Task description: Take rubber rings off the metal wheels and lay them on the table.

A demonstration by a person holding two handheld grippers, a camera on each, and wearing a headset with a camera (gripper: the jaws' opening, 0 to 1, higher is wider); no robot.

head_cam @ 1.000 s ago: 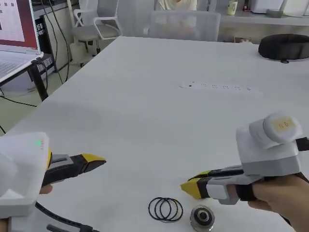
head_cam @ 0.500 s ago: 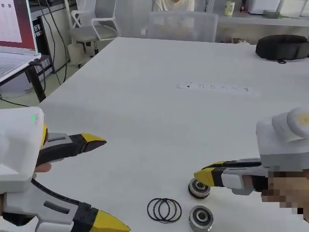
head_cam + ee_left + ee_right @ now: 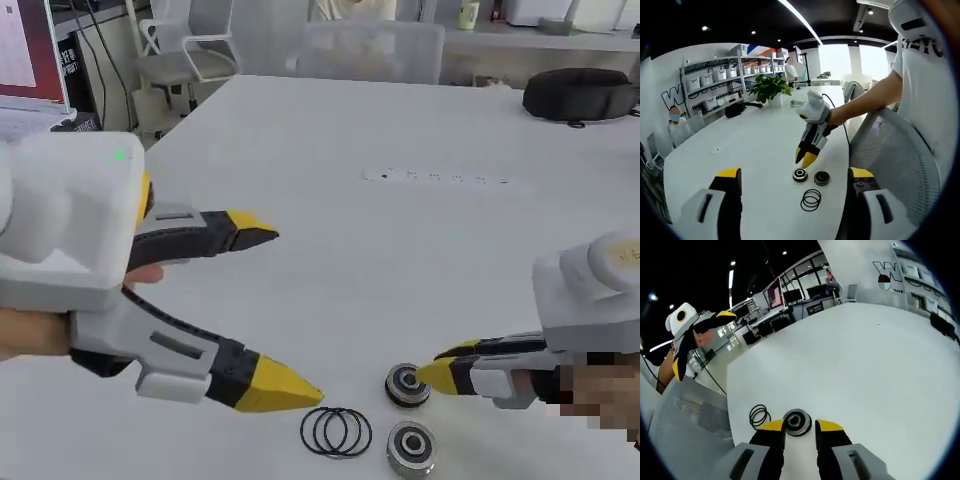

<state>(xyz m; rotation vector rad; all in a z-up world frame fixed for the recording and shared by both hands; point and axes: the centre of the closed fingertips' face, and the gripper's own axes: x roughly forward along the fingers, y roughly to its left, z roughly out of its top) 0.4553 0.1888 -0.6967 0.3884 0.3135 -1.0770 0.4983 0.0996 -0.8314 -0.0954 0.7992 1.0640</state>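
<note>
Rings (image 3: 336, 432) (three black ones, overlapping) lie flat on the white surface (image 3: 400, 250), just beside the nearer wheel (image 3: 411, 447). Right tongs (image 3: 432, 375), slightly parted, point their tips at the farther wheel (image 3: 407, 385), gripping nothing; left tongs (image 3: 290, 315) gape wide near the rings.

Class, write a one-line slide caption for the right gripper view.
Open right gripper at a wheel, rings lying beside it on the table.

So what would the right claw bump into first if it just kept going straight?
The metal wheel. It sits right ahead of the right claw, just past its open tips. The rubber rings lie off to one side, so it would probably miss them.
</note>
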